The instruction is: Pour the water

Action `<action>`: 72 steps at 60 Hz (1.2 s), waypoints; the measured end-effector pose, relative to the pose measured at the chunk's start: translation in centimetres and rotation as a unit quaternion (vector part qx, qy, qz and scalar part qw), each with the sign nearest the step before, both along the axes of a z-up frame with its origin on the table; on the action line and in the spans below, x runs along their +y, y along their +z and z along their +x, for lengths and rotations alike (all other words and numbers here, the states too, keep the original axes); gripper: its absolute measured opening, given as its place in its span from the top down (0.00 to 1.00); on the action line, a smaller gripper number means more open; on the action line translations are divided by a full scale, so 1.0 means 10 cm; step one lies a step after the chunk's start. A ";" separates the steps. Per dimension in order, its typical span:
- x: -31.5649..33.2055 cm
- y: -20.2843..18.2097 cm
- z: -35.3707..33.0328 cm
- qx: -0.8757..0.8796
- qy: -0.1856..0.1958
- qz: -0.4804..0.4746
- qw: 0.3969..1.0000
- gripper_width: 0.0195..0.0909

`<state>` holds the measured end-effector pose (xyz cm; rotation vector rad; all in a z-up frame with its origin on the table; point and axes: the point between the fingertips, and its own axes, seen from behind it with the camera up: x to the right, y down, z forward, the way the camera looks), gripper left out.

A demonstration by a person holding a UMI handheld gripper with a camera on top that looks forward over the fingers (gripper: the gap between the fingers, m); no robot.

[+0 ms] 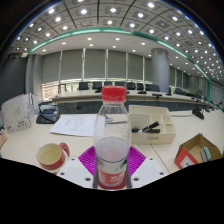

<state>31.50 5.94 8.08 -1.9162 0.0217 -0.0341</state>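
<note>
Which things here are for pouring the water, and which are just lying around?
For the job:
bottle, between the tool's fingers, which press on it
cup, beside the bottle

Lying about:
tray with black things in it
paper
box
clear container

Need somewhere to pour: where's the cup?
In the gripper view, the cup sits on the table, left of the bottle held between the fingers.
</note>
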 end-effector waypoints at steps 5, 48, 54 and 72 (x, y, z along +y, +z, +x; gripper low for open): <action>-0.02 0.00 0.00 -0.002 0.002 0.011 1.000 0.64; -1.91 0.85 -0.69 0.014 -0.057 -0.127 0.990 0.07; -2.46 1.02 -0.96 0.012 -0.047 -0.147 0.988 0.07; -3.50 1.30 -1.45 -0.013 -0.022 -0.176 0.984 0.07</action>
